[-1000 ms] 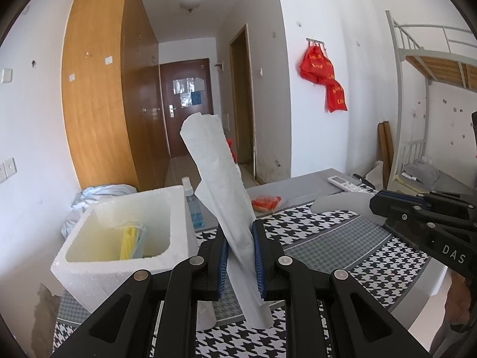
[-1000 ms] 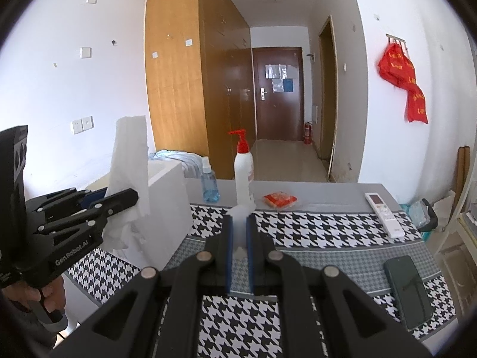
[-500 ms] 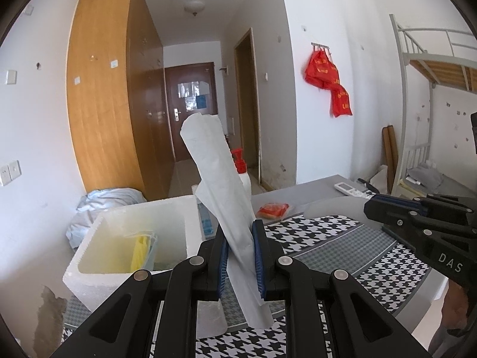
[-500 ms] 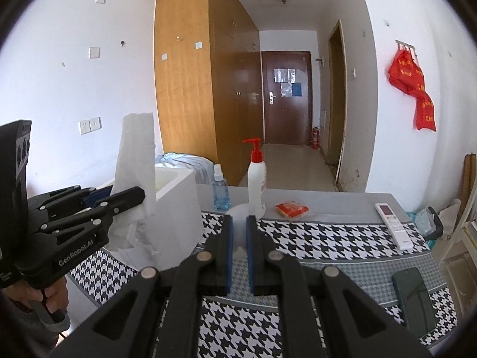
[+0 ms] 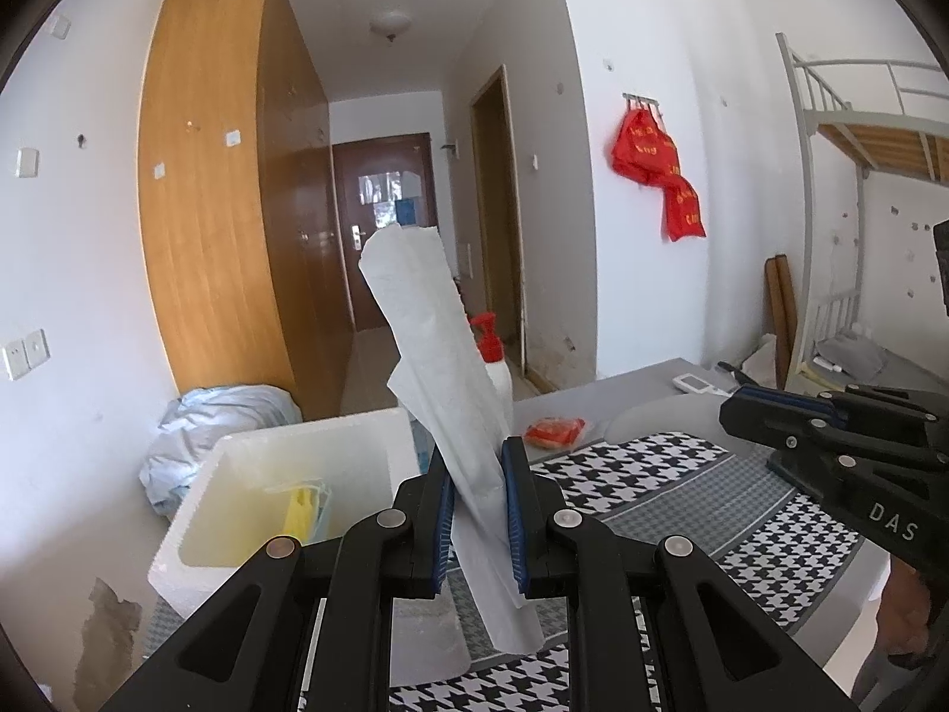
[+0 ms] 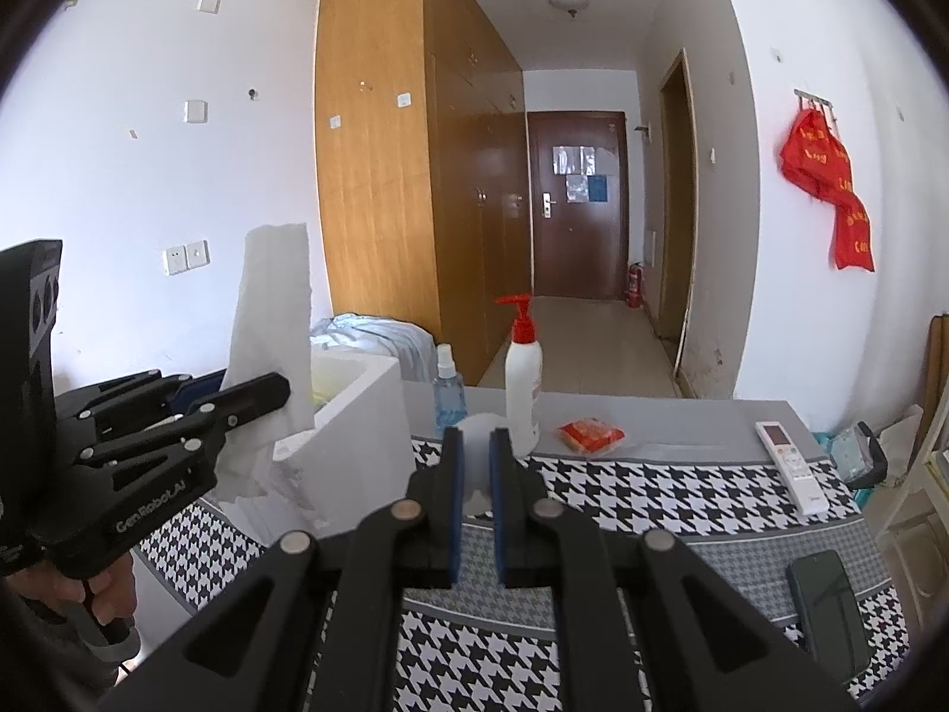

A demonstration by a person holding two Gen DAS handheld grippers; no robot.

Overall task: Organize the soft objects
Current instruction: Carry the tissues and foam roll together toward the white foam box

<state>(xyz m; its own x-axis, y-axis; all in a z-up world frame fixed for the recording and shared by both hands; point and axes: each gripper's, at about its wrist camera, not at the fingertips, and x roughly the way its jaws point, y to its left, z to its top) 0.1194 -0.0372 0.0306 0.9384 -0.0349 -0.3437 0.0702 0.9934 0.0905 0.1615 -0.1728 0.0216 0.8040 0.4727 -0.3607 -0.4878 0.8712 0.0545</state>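
Your left gripper (image 5: 479, 510) has its jaws clamped on a folded sheet of embossed white tissue (image 5: 442, 403), which stands up at a tilt beside the white foam box (image 5: 249, 474). Your right gripper (image 6: 474, 498) pinches a blurred, pale soft piece (image 6: 477, 433) between narrow blue-padded jaws, above the houndstooth-patterned worktop (image 6: 652, 498). The left tool's black body reads "GenRobot.AI"; the right one shows "DAS". A smooth white pump bottle (image 6: 523, 385) with a red top stands behind, near a crinkly orange packet (image 6: 590, 434).
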